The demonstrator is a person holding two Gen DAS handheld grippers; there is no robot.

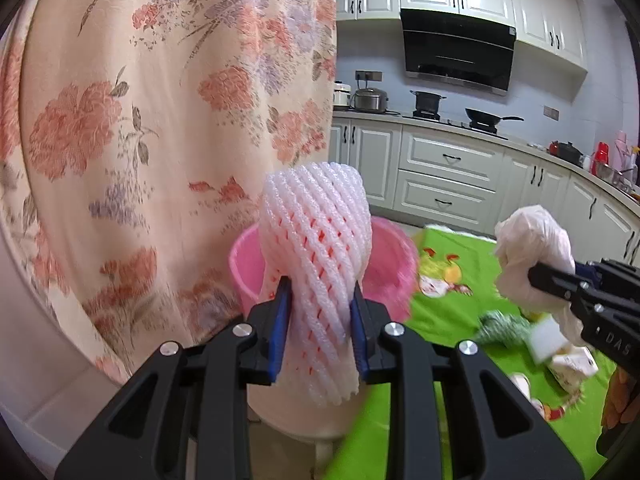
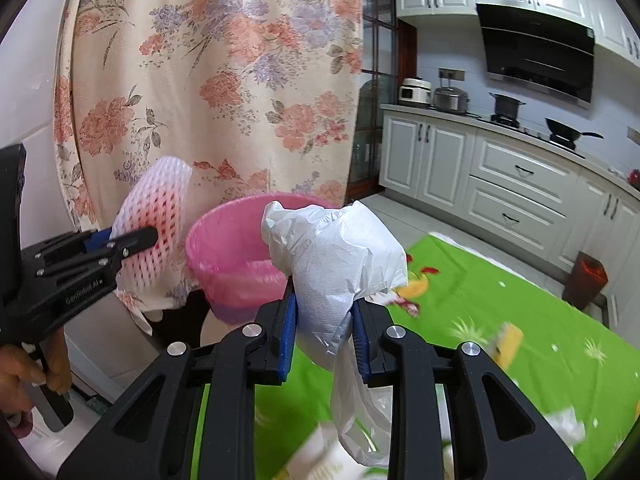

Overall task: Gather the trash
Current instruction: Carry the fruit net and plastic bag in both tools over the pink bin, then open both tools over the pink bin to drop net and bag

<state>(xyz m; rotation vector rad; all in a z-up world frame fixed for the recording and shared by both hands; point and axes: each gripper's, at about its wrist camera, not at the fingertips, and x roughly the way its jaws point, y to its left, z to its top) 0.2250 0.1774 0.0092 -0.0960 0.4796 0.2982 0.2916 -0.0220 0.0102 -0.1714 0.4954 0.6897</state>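
Left wrist view: left gripper [image 1: 319,312] clamped on a white foam fruit net [image 1: 316,264], blue pads pressing both sides, net standing upright and twisted between them. Just behind the net, a pink trash bin [image 1: 390,264] with a pink liner, partly hidden. Floral curtain [image 1: 160,120] fills the left and far-left. Right side: right gripper [image 1: 560,284] enters from the right edge, closed on a crumpled white plastic bag [image 1: 532,252]. Below it a green tablecloth [image 1: 448,308] with cartoon print, blurred litter on it: a green-and-white wad [image 1: 502,326] and a pale carton [image 1: 572,364], exact kind unclear. Far right: white kitchen cabinets [image 1: 448,168], black range hood [image 1: 458,50]. Right wrist view: right gripper [image 2: 324,320] pinching the white plastic bag [image 2: 336,264], bag bunched above the pads and trailing down below them. Pink trash bin [image 2: 232,256] just left and behind the bag, open mouth visible. Left gripper [image 2: 154,236] at left, held by a hand [image 2: 28,376], gripping the foam fruit net [image 2: 156,216], near the bin's left rim, apart from it. Green tablecloth [image 2: 500,300] right and near.
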